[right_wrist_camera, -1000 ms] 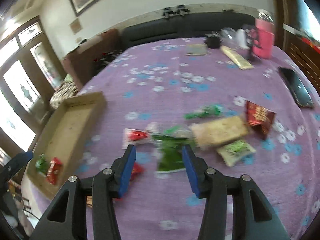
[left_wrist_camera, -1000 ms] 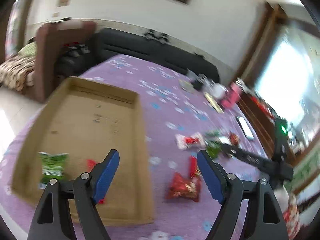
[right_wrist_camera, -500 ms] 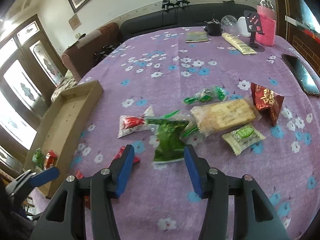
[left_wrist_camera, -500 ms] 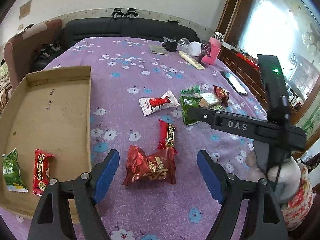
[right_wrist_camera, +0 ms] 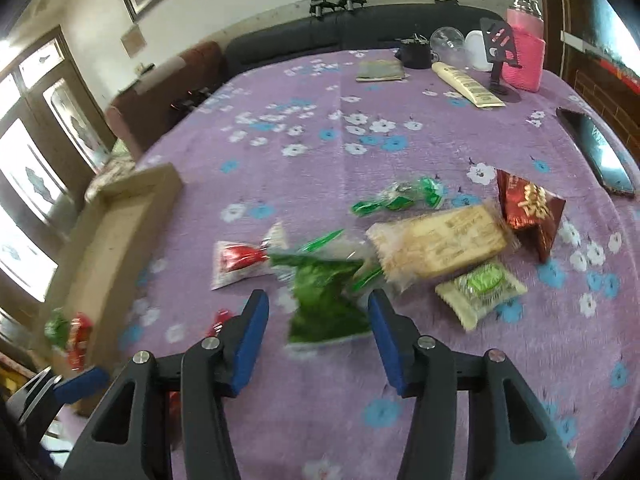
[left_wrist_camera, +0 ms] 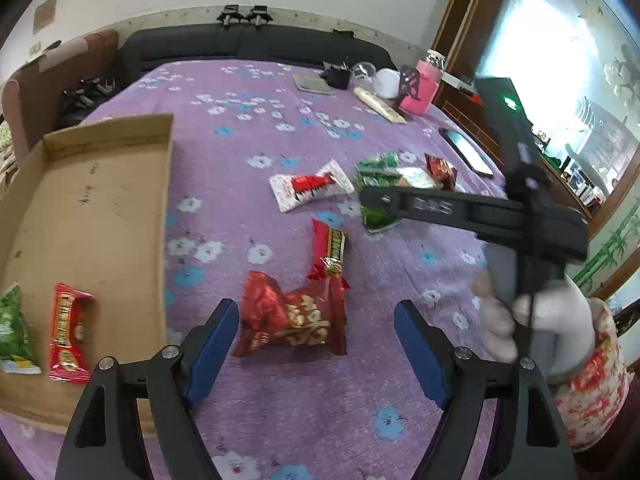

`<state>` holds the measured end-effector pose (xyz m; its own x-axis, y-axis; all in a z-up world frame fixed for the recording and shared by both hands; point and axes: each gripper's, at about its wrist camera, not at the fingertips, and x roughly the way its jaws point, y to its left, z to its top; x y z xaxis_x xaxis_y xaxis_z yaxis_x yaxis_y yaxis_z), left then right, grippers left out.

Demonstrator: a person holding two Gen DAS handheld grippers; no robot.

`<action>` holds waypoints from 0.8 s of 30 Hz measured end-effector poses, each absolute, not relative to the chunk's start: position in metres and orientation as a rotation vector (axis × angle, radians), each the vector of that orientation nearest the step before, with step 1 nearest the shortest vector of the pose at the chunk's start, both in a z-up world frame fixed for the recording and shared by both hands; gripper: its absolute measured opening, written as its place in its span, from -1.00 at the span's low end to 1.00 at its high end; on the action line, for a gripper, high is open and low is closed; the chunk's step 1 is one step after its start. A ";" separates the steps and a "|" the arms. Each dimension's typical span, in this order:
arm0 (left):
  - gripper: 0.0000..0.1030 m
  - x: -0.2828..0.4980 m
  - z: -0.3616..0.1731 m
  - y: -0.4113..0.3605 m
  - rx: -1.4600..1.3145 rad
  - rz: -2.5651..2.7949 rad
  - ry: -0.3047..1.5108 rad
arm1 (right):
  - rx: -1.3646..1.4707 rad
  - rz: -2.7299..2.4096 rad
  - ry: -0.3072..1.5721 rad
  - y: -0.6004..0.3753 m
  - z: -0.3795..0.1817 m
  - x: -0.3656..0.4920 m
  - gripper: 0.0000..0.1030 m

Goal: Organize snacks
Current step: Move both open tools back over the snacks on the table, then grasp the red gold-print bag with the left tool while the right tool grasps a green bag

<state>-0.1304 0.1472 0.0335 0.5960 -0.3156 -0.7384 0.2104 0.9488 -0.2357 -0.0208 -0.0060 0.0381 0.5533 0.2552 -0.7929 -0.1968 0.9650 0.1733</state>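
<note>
My left gripper (left_wrist_camera: pixel 316 332) is open, its jaws on either side of a red foil snack bag (left_wrist_camera: pixel 294 318) on the purple cloth. A slim red bar (left_wrist_camera: pixel 330 250) lies just beyond it. A cardboard tray (left_wrist_camera: pixel 92 204) at the left holds a red packet (left_wrist_camera: pixel 68 338) and a green packet (left_wrist_camera: pixel 14 330). My right gripper (right_wrist_camera: pixel 318 326) is open, low over a dark green packet (right_wrist_camera: pixel 326 300). Around it lie a white-and-red packet (right_wrist_camera: pixel 240 260), a long cracker pack (right_wrist_camera: pixel 438 242), a pale green biscuit (right_wrist_camera: pixel 480 288), a green candy pack (right_wrist_camera: pixel 400 198) and a dark red bag (right_wrist_camera: pixel 528 210).
The right gripper's arm (left_wrist_camera: pixel 460 208) crosses the left wrist view. A phone (right_wrist_camera: pixel 596 152) lies near the right edge. At the far end stand a pink bottle (right_wrist_camera: pixel 524 60), a tube (right_wrist_camera: pixel 466 84), a glass (right_wrist_camera: pixel 448 40) and a booklet (right_wrist_camera: pixel 380 70). A dark sofa (left_wrist_camera: pixel 248 48) is behind.
My left gripper swung away from the tray to the right and came down around the red foil bag. My right gripper moved forward and lower toward the dark green packet.
</note>
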 end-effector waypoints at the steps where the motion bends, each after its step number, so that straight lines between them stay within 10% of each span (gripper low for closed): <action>1: 0.61 -0.129 0.031 0.145 -0.126 -0.305 0.889 | 0.059 0.269 0.950 -0.003 0.035 -0.018 -0.02; 16: 0.77 -0.106 0.016 0.126 0.005 -0.269 0.902 | 0.072 0.320 0.928 -0.001 0.026 -0.013 -0.39; 24: 0.09 -0.106 0.018 0.137 0.017 -0.244 0.909 | 0.120 0.335 0.935 -0.009 0.027 -0.015 -0.40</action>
